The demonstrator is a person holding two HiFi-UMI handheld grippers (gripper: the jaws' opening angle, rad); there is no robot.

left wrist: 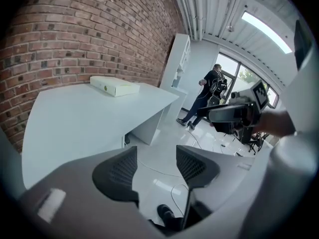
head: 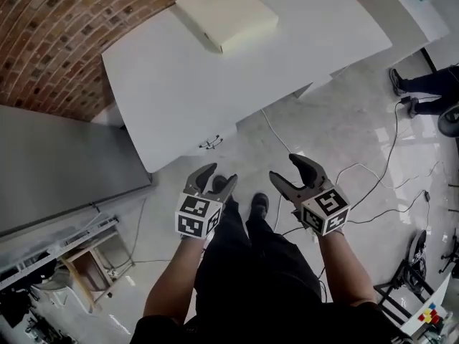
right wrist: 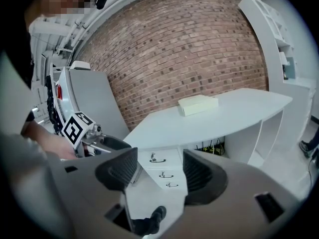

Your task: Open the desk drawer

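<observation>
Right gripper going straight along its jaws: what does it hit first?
Likely the drawer stack under the white desk, framed between the jaws of the open right gripper; nothing visibly nearer, depth unclear.

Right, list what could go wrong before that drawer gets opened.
Cables trail over the floor between the shoes and the desk; a step forward could snag one. The three drawer handles are small and stacked close, so the open right gripper might catch the wrong one or slip off.
</observation>
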